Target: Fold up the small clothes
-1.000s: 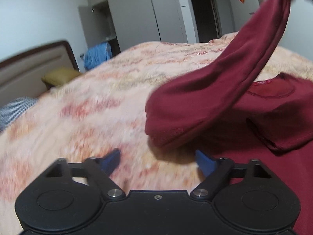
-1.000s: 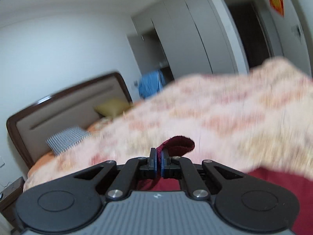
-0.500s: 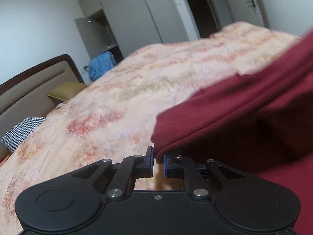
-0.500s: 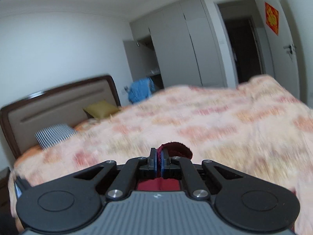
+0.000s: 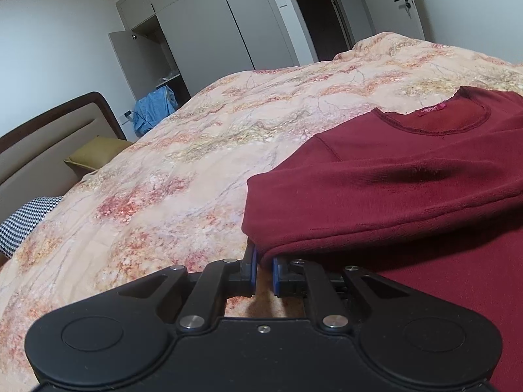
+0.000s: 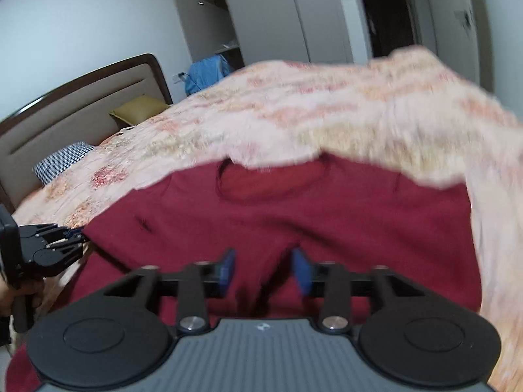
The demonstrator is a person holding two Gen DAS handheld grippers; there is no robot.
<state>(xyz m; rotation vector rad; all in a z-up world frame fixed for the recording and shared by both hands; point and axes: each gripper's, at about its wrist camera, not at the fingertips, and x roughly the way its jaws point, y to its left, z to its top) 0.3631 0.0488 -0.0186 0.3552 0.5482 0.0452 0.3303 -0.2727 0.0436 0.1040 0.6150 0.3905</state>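
Two tools over your maroon shirt (image 5: 408,176) on the bed (image 5: 183,176).
Your left tool (image 5: 264,263) pinches the shirt's folded left edge; your right tool (image 6: 264,269) hangs wide apart, holding nothing.

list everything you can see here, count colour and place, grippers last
shirt: 1, dark red, flat on bedspread, sleeve folded across body
bedspread: 1, peach floral, covering bed
headboard: 1, beige with brown rim, far left
pillows: 2, mustard and black-white checked, by headboard
blue clothing: 1 heap, beside open wardrobe
door: 1, white, back right
left gripper: black, blue pads, shut on shirt fold edge
right gripper: black, blue pads, open above shirt
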